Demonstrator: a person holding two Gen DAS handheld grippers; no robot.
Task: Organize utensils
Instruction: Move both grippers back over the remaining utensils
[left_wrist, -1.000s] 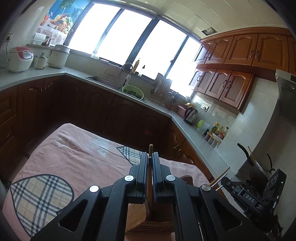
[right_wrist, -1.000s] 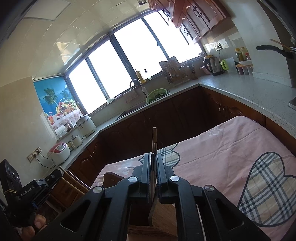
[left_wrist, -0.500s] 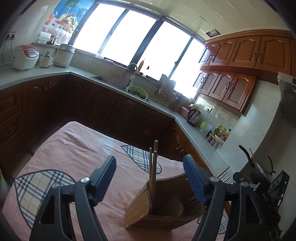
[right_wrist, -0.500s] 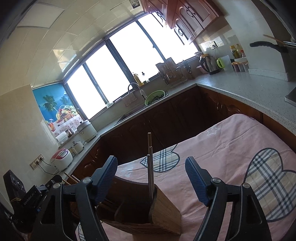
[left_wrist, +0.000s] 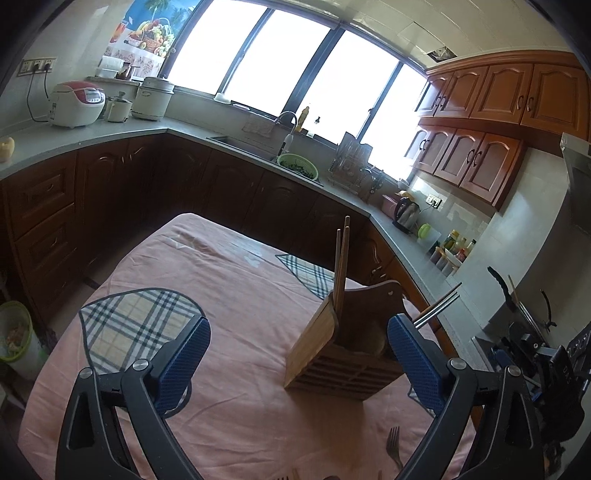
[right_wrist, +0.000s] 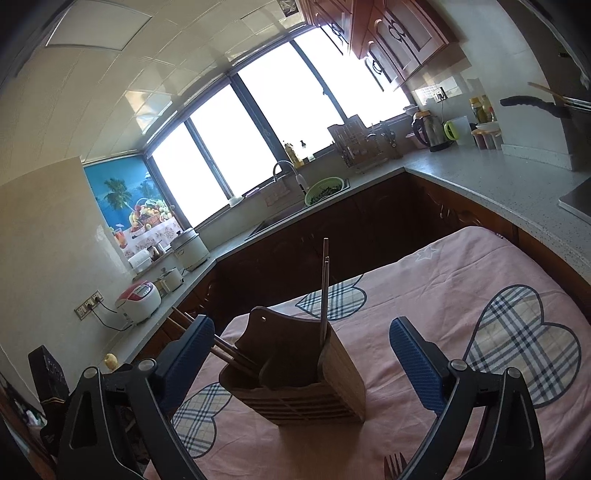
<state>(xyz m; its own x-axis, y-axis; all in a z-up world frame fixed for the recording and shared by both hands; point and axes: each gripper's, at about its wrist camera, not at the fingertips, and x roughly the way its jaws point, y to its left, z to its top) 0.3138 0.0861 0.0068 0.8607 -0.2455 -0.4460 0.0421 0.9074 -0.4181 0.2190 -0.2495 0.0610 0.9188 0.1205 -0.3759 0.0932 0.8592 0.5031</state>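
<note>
A wooden utensil holder (left_wrist: 332, 350) stands on the pink tablecloth (left_wrist: 229, 295); it also shows in the right wrist view (right_wrist: 306, 384). Two wooden chopsticks (left_wrist: 341, 258) stand upright in its near compartment, also seen in the right wrist view (right_wrist: 324, 288). More chopsticks (left_wrist: 437, 308) lean out of its far side (right_wrist: 229, 350). My left gripper (left_wrist: 297, 358) is open and empty, drawn back from the holder. My right gripper (right_wrist: 301, 358) is open and empty, also back from it. A fork (left_wrist: 393, 446) lies on the cloth near the front edge (right_wrist: 393, 467).
Kitchen counters (left_wrist: 92, 136) with dark cabinets wrap behind the table. A sink with a green colander (left_wrist: 297, 166) is at the back. A rice cooker (left_wrist: 75, 103) and a kettle (left_wrist: 404, 214) stand on the counter. Tripod gear (left_wrist: 535, 354) is at the right.
Both grippers were shut on the upright chopsticks over the holder a second ago. They opened, let the chopsticks go into the holder, and pulled back.
</note>
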